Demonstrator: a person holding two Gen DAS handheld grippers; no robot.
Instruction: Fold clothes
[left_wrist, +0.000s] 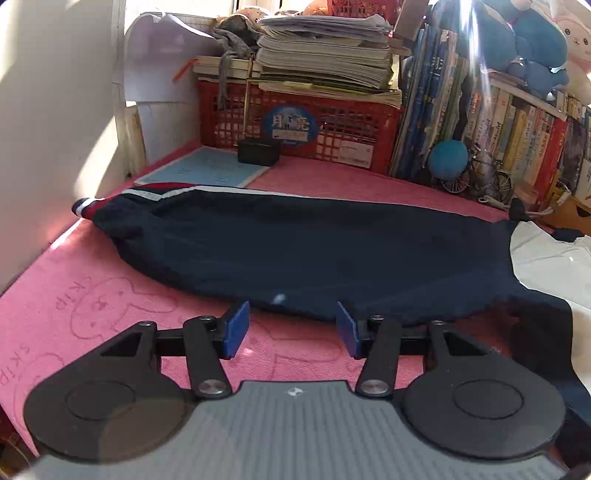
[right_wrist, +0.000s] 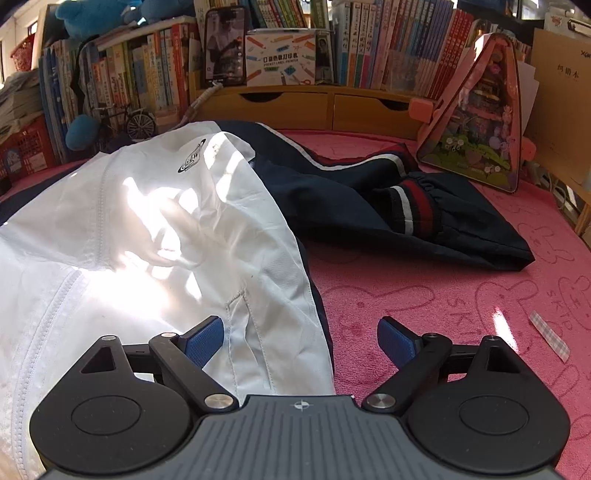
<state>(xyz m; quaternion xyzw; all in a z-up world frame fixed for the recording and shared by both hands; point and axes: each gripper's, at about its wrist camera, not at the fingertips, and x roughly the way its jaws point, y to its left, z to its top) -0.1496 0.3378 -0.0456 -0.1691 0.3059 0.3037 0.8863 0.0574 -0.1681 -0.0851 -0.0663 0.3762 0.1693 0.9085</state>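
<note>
A navy jacket with white front panels lies on the pink towel (left_wrist: 110, 295). In the left wrist view its navy sleeve (left_wrist: 295, 243) stretches across, striped cuff (left_wrist: 86, 206) at the far left. My left gripper (left_wrist: 291, 328) is open and empty, just short of the sleeve's near edge. In the right wrist view the white panel (right_wrist: 166, 229) fills the left, and the other navy sleeve (right_wrist: 406, 206) with a red-white cuff (right_wrist: 413, 206) lies folded at the right. My right gripper (right_wrist: 301, 341) is open, its left pad (right_wrist: 205, 341) over the white panel's edge.
A red crate (left_wrist: 295, 125) under stacked papers, a black box (left_wrist: 258, 151) and a blue sheet (left_wrist: 207, 170) sit behind the sleeve. Books line the back shelf (right_wrist: 332, 48). A pink triangular toy case (right_wrist: 484, 122) stands at right. A plaid strip (right_wrist: 550, 336) lies on the towel (right_wrist: 443, 295).
</note>
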